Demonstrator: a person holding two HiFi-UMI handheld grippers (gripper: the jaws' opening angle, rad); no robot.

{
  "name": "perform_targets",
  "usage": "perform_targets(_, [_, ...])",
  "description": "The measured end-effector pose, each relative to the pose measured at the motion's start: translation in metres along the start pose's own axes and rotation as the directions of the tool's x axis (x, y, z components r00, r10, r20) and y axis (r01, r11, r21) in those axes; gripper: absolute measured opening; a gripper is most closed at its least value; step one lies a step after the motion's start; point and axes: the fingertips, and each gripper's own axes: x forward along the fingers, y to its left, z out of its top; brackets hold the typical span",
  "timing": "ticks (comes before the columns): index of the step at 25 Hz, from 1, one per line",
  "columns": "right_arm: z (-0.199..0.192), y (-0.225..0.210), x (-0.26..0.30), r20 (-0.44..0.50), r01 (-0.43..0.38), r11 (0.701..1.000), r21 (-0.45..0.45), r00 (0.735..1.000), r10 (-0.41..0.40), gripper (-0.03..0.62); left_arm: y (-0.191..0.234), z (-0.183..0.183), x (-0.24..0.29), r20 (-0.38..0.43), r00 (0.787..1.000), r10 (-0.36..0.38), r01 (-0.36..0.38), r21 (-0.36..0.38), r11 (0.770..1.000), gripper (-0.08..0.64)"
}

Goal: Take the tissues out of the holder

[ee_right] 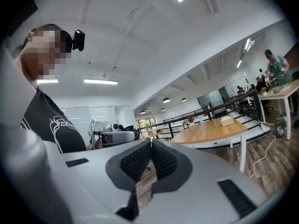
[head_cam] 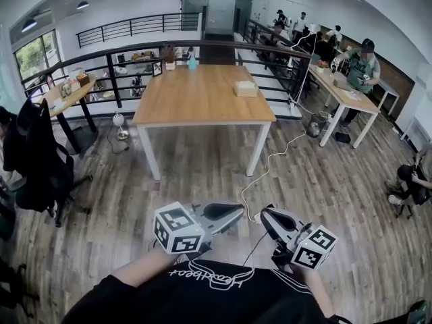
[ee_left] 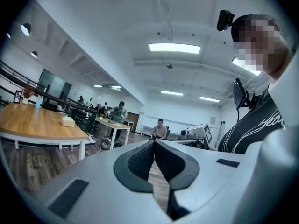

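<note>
The tissue holder (head_cam: 246,88), a pale wooden box with a white tissue at its top, stands near the right edge of the wooden table (head_cam: 202,96), far across the floor from both grippers. It shows small in the left gripper view (ee_left: 68,121) and in the right gripper view (ee_right: 226,120). My left gripper (head_cam: 238,210) is held close to the person's chest, shut, with nothing between its pads (ee_left: 142,158). My right gripper (head_cam: 265,214) is beside it, tips turned toward the left one, also shut and empty (ee_right: 150,143).
A blue bottle (head_cam: 192,62) and a picture frame (head_cam: 157,68) stand at the table's far end. A white cable (head_cam: 270,171) runs over the wood floor. A black office chair (head_cam: 40,160) is at the left. People work at a desk (head_cam: 344,90) on the right, behind a black railing (head_cam: 283,63).
</note>
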Motion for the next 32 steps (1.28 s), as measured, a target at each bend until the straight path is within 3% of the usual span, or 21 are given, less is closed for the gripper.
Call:
perform_targets(11, [-0.006,-0.025,-0.023,0.039,0.053,0.998,0.035,0.998,-0.054,0.018,-0.002,-0.014,0.025,-0.017,1.0,-0.02,0.02,-0.014,1.0,0.014])
perform_targets(20, [-0.015,-0.045,-0.004,0.001,0.006,0.996,0.092,1.0,-0.006,0.018,0.024,-0.014,0.032,-0.034,0.999,0.003,-0.005,-0.044,0.999,0.014])
perform_targets(25, [-0.01,-0.072,0.015,-0.002,0.0,0.995,0.101,1.0,0.0,0.018,0.056,-0.016,0.043,-0.038,0.999,0.005,-0.007,-0.063,0.998,0.014])
perform_targets(32, [-0.014,-0.134,0.065,-0.034,0.005,0.988,0.153,0.999,0.0,0.018,0.136,-0.013,0.065,-0.043,0.999,0.019,-0.024,-0.116,0.993,0.014])
